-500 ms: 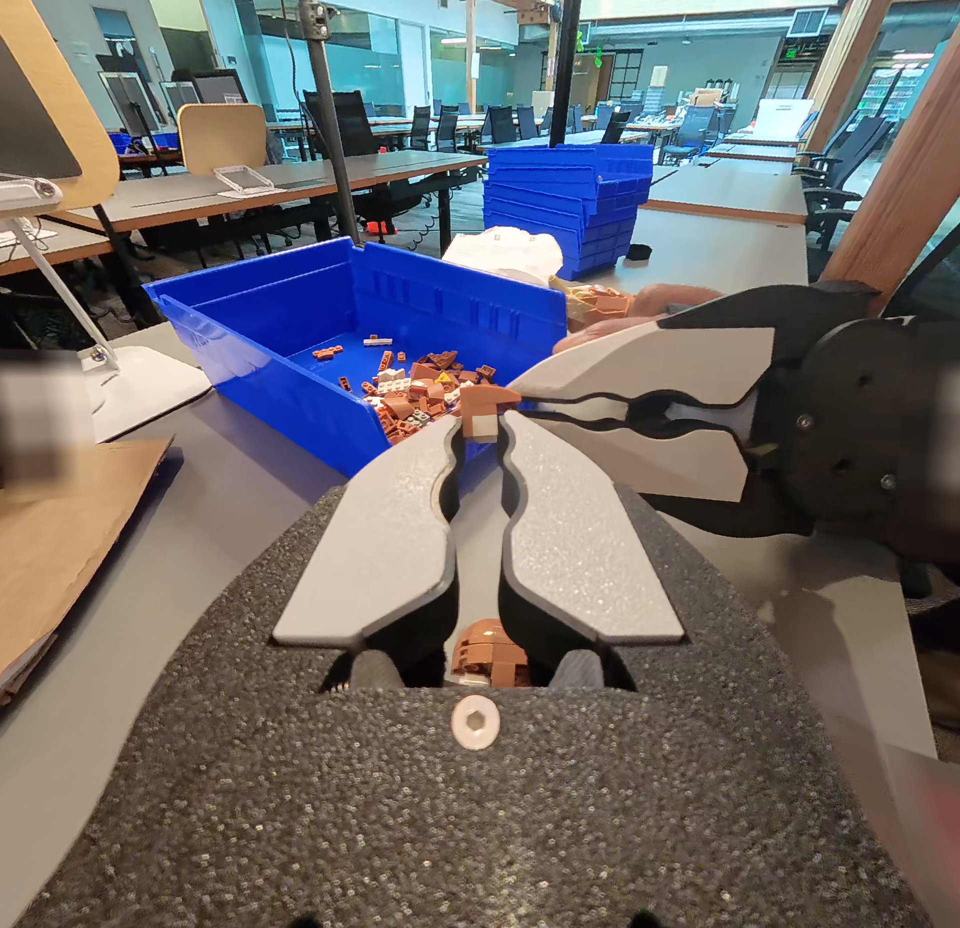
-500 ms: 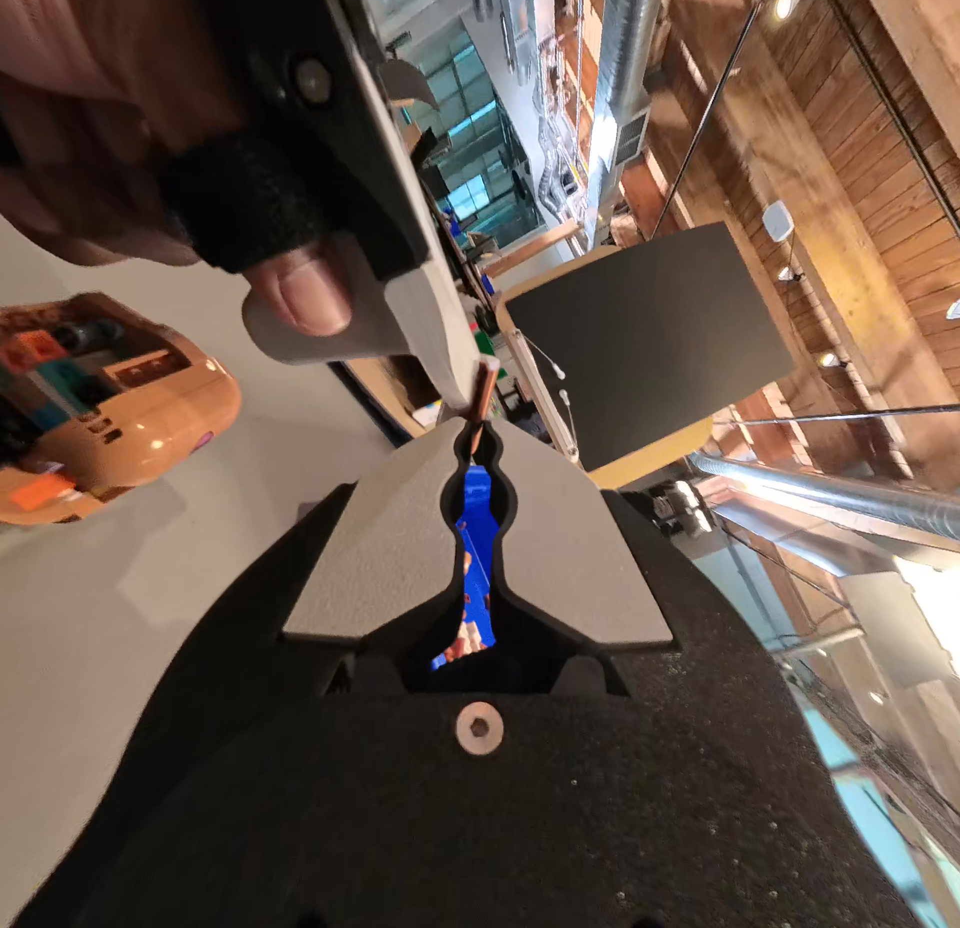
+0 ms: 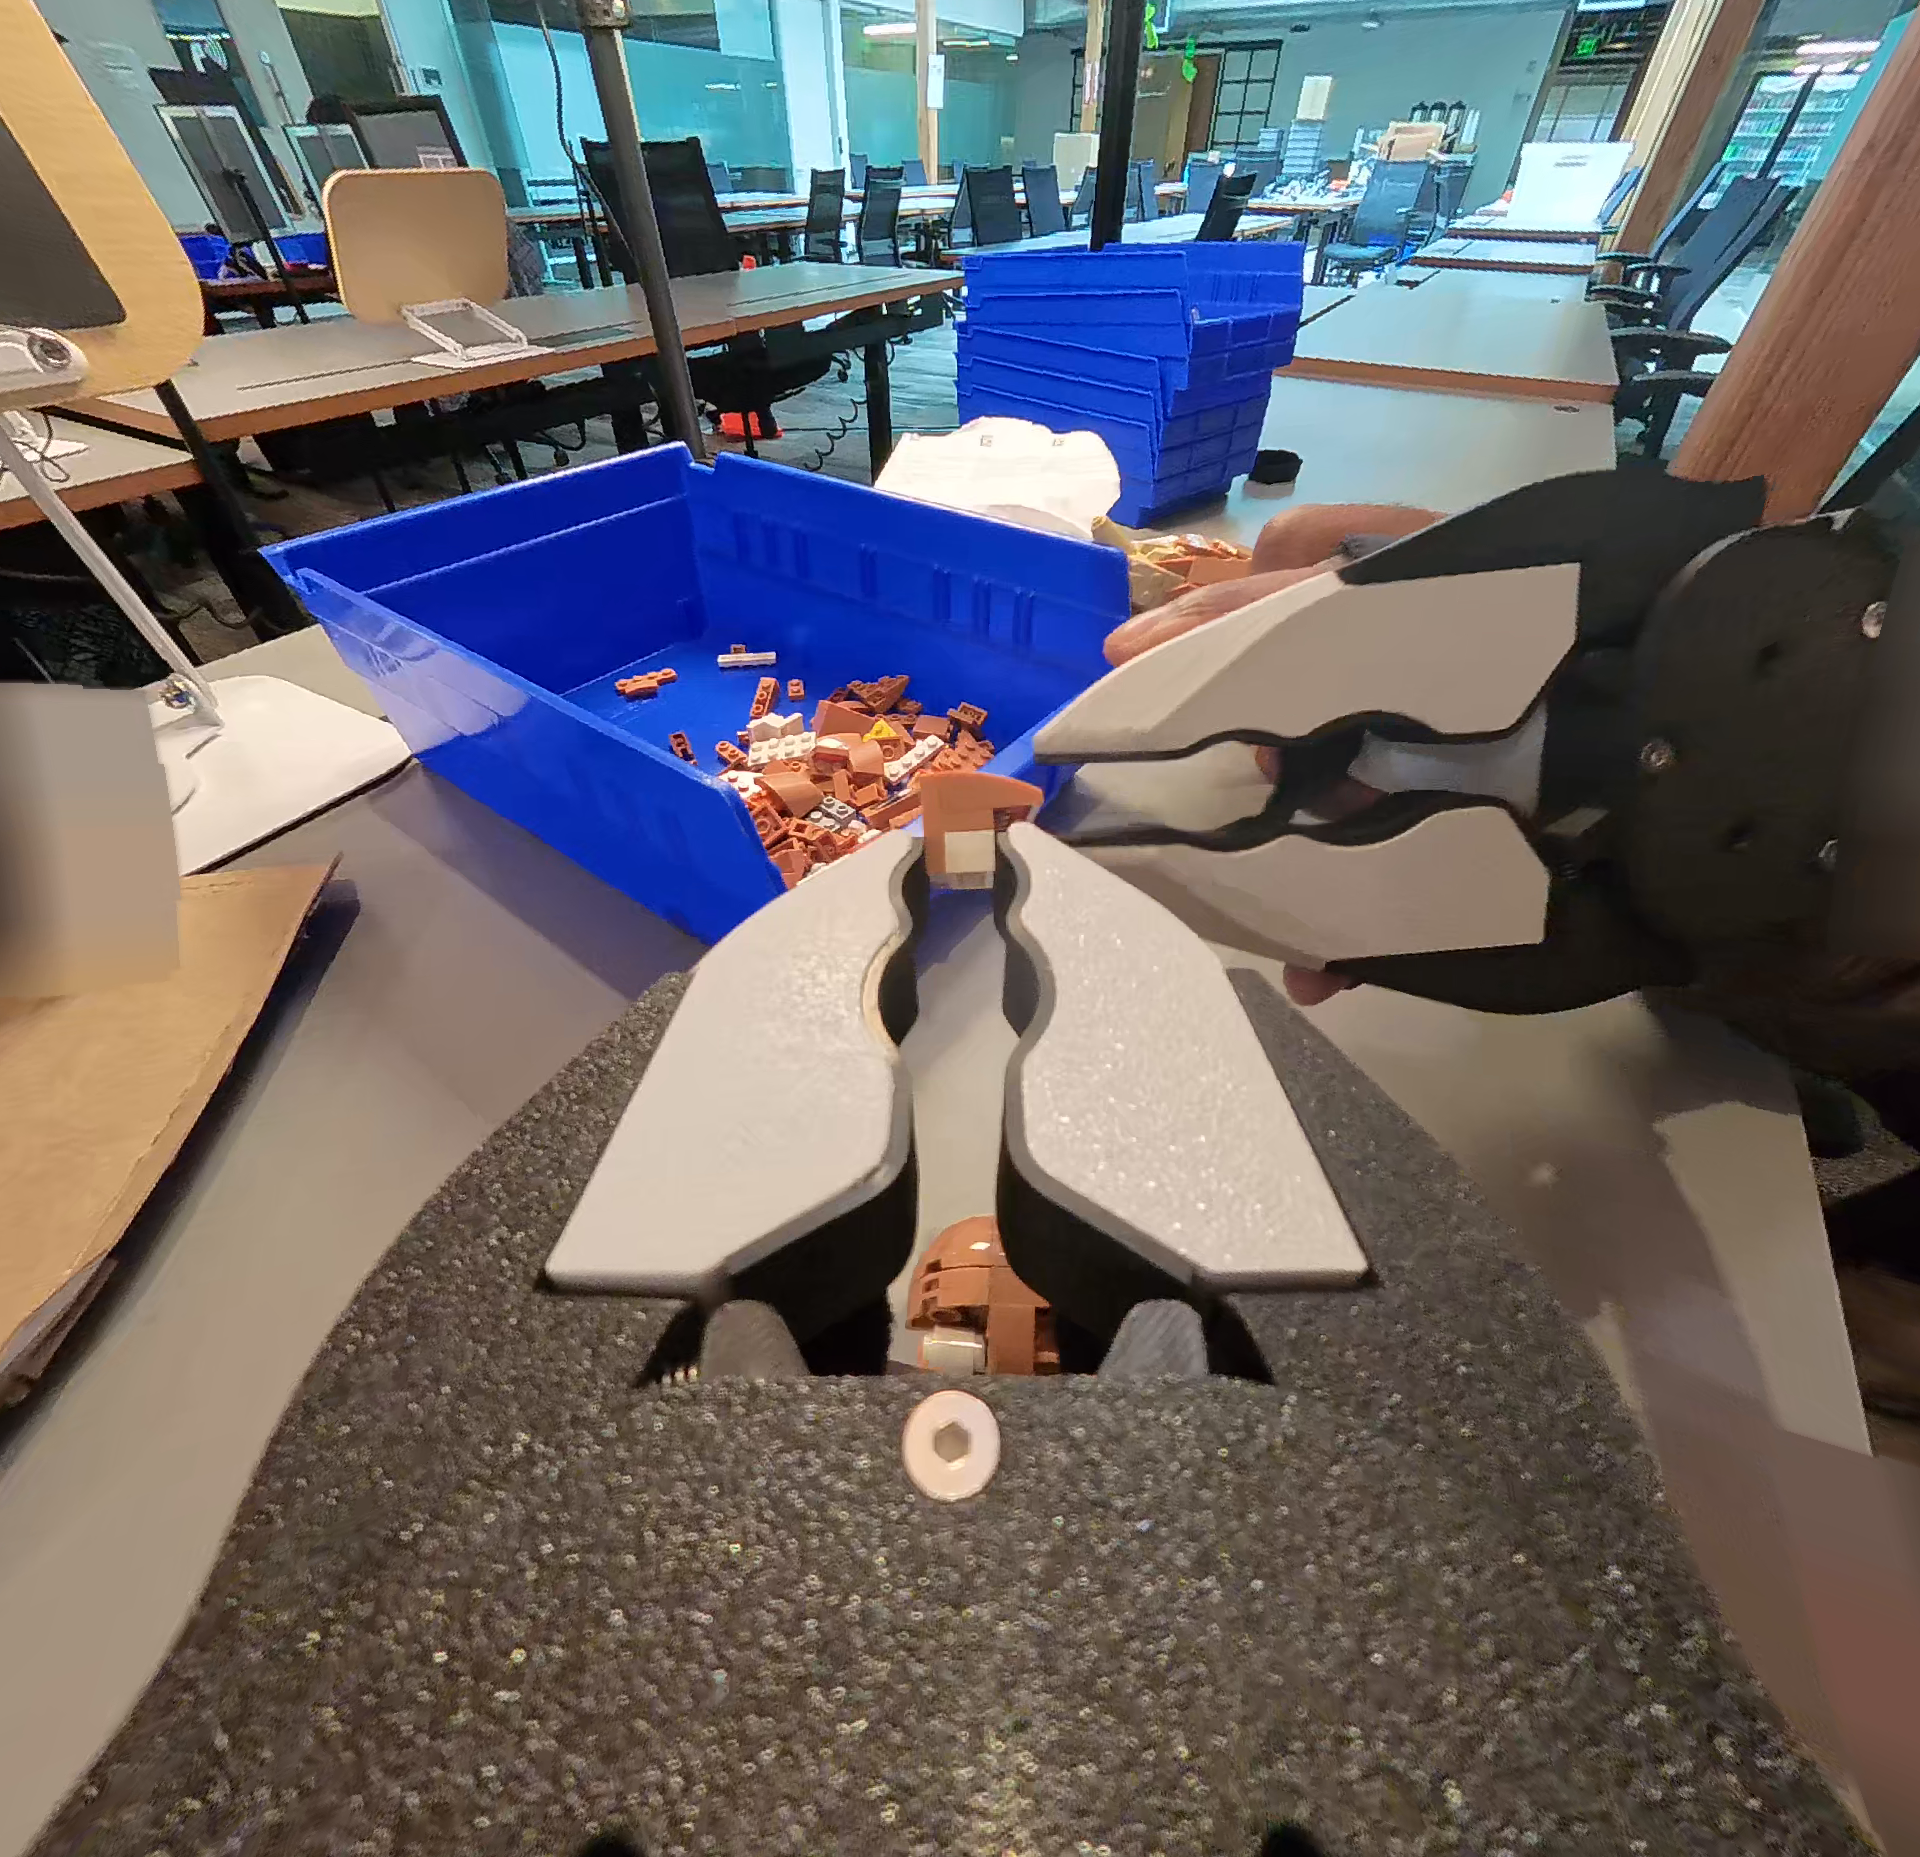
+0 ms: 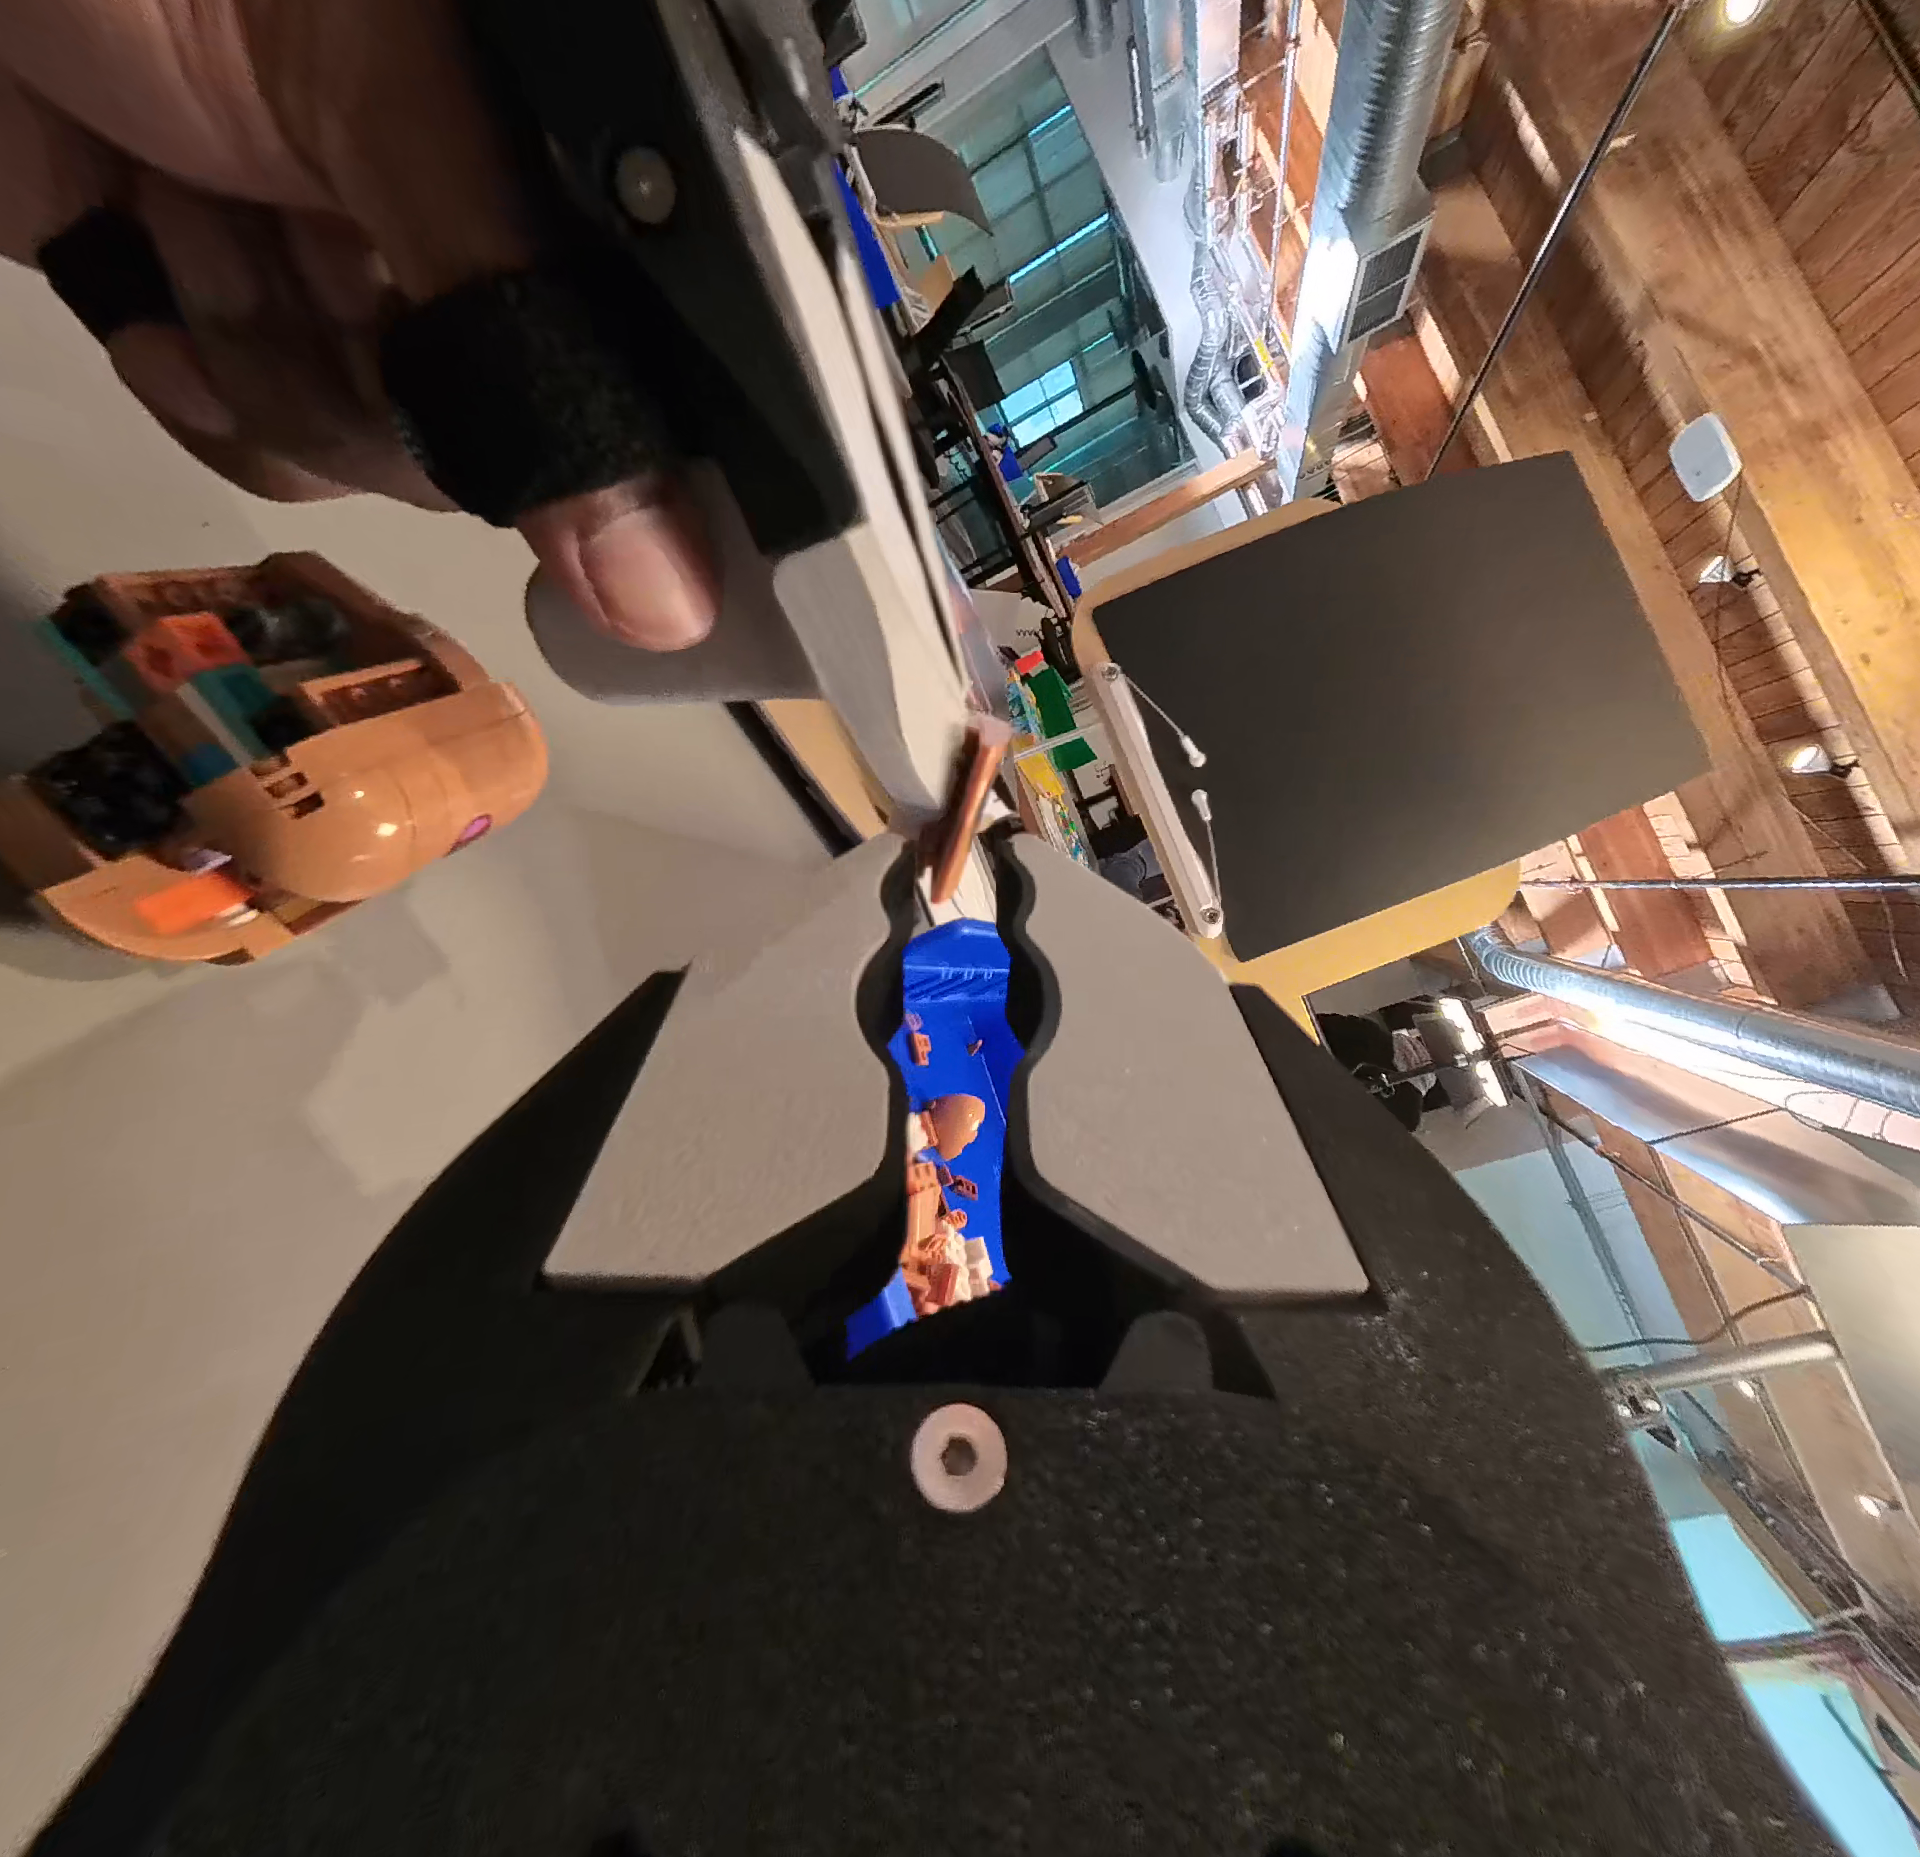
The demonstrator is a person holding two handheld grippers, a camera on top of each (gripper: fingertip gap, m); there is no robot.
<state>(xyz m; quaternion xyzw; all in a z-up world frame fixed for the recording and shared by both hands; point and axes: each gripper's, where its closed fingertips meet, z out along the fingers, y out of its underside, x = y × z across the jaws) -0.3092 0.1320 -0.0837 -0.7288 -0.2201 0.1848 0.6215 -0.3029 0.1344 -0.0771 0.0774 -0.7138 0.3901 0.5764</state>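
Brown brick piece [image 3: 971, 831] sits pinched at the tips of my left gripper [image 3: 961, 857], fingers closed on it, held above the near right corner of the blue bin [image 3: 582, 654]. My right gripper [image 3: 1055, 789] comes in from the right, tips just beside the piece, fingers slightly apart, gripping nothing. In the right wrist view the piece [image 4: 961, 810] shows edge-on, poking into the gap at my right gripper [image 4: 951, 857] tips. Loose brown and white bricks [image 3: 842, 758] lie in the bin. A tan brick-built model [image 4: 281, 758] rests on the grey table [image 4: 312, 1080], left of that view.
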